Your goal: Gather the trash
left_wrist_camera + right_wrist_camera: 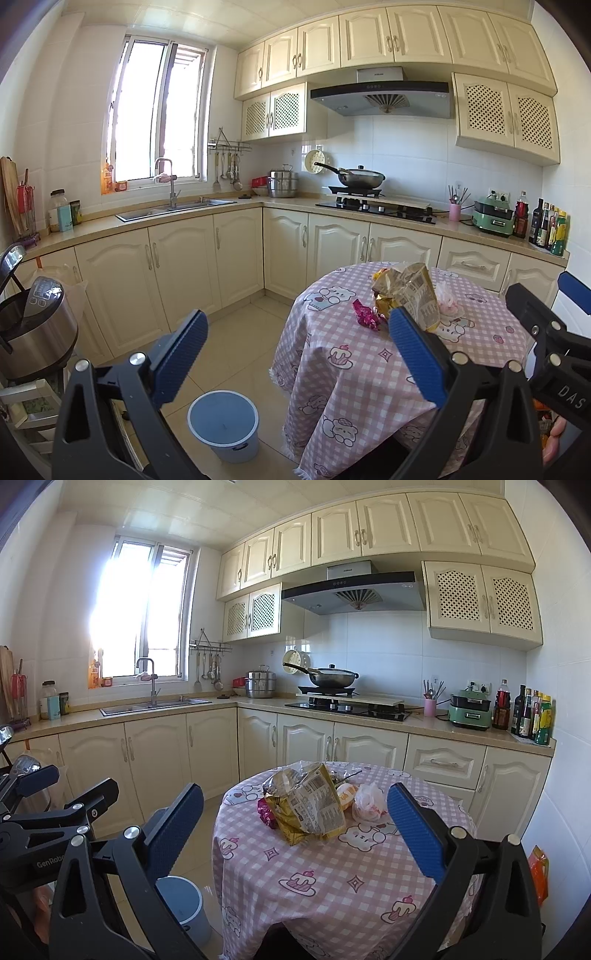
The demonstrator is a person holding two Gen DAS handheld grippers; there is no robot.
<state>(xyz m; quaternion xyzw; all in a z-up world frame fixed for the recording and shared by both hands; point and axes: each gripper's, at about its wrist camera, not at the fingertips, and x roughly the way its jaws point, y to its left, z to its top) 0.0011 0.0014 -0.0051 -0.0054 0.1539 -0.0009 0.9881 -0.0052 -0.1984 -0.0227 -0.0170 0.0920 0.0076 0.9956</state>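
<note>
A round table with a pink checked cloth point(332, 871) holds a pile of trash: a large crumpled gold snack bag point(310, 808), a small magenta wrapper point(266, 814), a clear plastic bag point(369, 803) and an orange-lettered packet point(346, 795). The same pile shows in the left wrist view: gold bag point(410, 295), magenta wrapper point(365, 314). A blue bin point(223, 424) stands on the floor left of the table, also in the right wrist view point(183, 908). My left gripper point(295, 354) is open and empty, above the floor and table edge. My right gripper point(295, 834) is open and empty, short of the pile.
Cream cabinets and a counter point(258, 703) run along the back with a sink point(155, 705), a stove with a wok point(332, 679) and bottles point(532, 716). A rice cooker point(33, 332) stands at the left. Tiled floor point(236, 332) lies between table and cabinets.
</note>
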